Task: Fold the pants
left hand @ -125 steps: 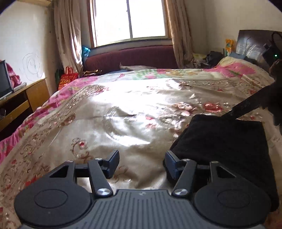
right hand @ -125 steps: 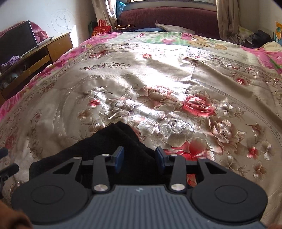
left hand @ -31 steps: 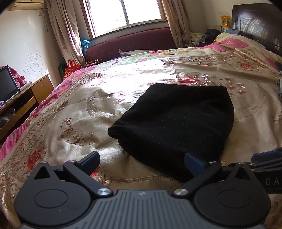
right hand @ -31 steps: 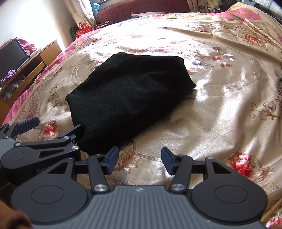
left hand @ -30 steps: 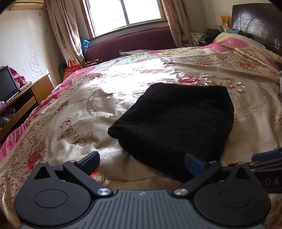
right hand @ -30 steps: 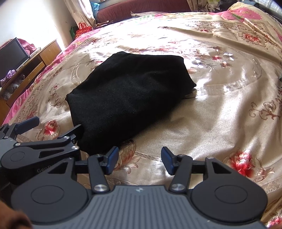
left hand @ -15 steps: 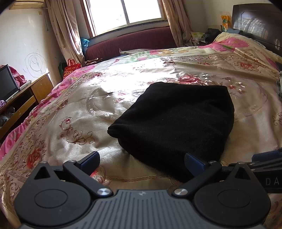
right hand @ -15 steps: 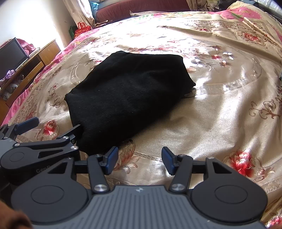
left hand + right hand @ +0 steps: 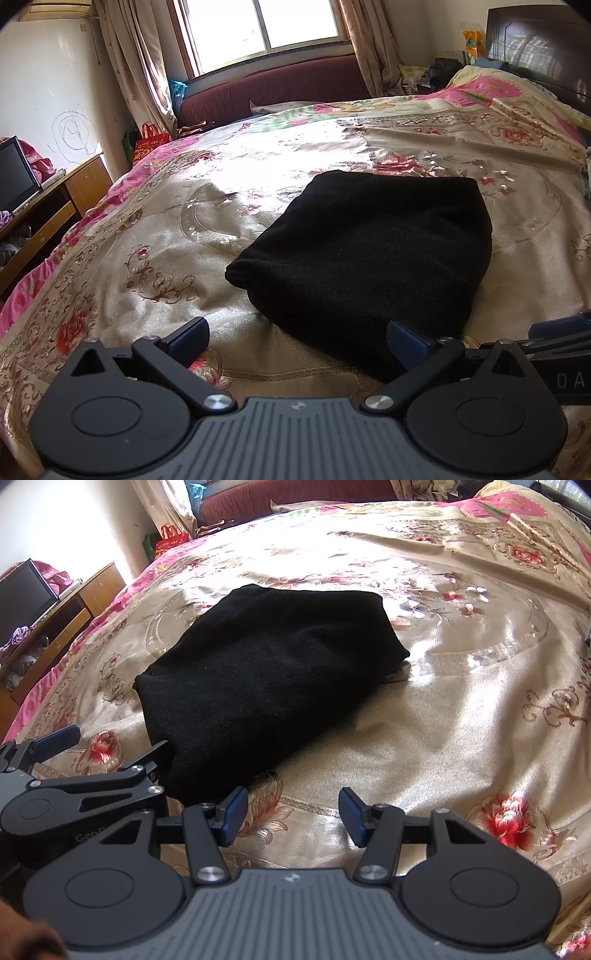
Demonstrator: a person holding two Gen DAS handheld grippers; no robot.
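We hold the left gripper low over the bed, its blue-tipped jaws spread wide with nothing between them. Ahead of it and a little to its right lie the black knitted pants, folded into a thick, compact bundle on the gold satin bedspread with red embroidered flowers. The near edge of the bundle comes almost to this gripper's right finger; whether they touch we cannot tell.

Further right, the right gripper also stands parted and empty, over bare bedspread, with the pants ahead and to its left.

The folding looks finished to us, so the step in hand is tidying and letting go. To do it well we should keep both grippers apart from the cloth, and only press the top flat if a layer springs up. At the bundle's far right corner, seen from the right gripper, a small edge pokes out beneath; we judge it worth tucking in, gently, since the satin is slippery and the whole bundle could slide.

No containers show near either gripper; nothing is held in anything.
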